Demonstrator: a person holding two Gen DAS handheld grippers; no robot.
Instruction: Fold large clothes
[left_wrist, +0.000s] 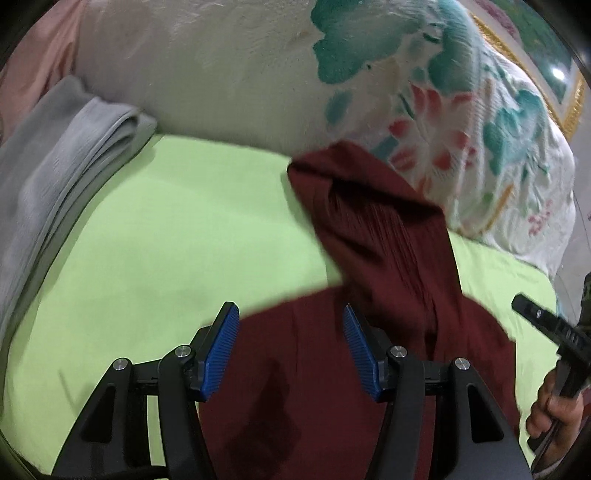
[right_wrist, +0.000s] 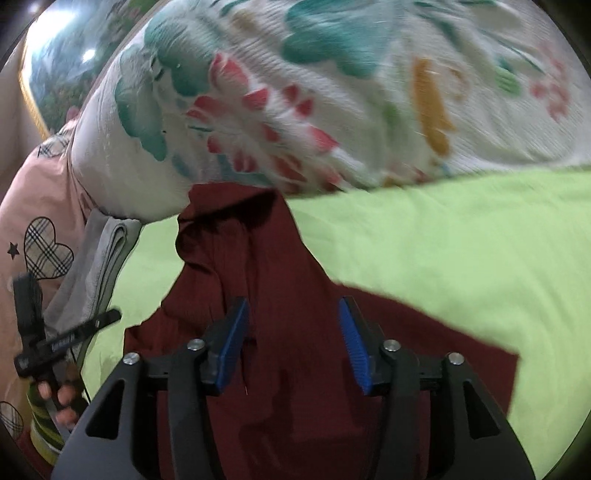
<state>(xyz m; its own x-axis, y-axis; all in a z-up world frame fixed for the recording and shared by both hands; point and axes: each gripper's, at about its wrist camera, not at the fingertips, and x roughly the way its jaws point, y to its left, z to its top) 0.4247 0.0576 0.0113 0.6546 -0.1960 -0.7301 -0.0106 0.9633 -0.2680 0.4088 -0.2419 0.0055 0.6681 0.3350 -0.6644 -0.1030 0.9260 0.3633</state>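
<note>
Left tongs (left_wrist: 290, 317) spread wide, nothing between the blue pads (left_wrist: 218, 352), hovering over the near part of the maroon garment (left_wrist: 369, 258). Right tongs (right_wrist: 291, 314) same: spread, empty, above the same cloth.

Garment lies on the green bed sheet (left_wrist: 166, 221), not yet folded flat: a broad near panel under both tongs, and a narrower bunched part running away from you to the floral quilt (left_wrist: 443, 129), far tip touching or just under its edge. Long axis is roughly straight ahead, leaning slightly right in the left view and slightly left in the right view, so it sits between your two hands.

In the left view the bunched strip is right of the tongs; in the right view it starts just left of centre, almost in line with the left pad. Right tongs look nearer the strip, but it's close.

In the right view the near panel's right corner (right_wrist: 513, 356) lies flat on the sheet, well right of those tongs.

Folded grey cloth (left_wrist: 55, 177) sits far left against the quilt, apart from the maroon piece.

My read: next grab needs you to reach forward along that axis to the far end, not sideways. Frames are motion-blurred, so the edges are soft.
</note>
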